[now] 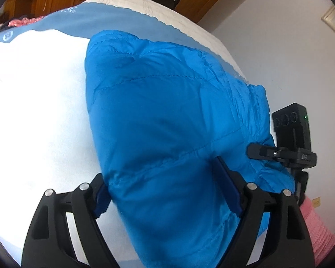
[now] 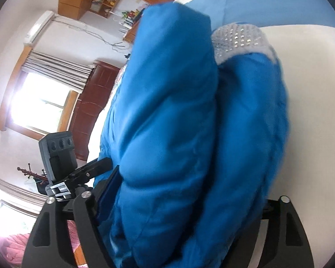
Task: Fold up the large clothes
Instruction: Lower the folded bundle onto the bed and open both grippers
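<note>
One blue jacket [image 1: 167, 116], two grippers' fingers [image 1: 229, 189].

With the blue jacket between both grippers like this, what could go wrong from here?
1. The jacket is thick and puffy, and it fills the wide-standing jaws of the left gripper. The slippery fabric may slide out.
2. In the right wrist view the jacket bulges over the right gripper and hides one finger, so its hold is hard to judge.
3. The grey studded band lies on top and may end up inside the fold.
</note>
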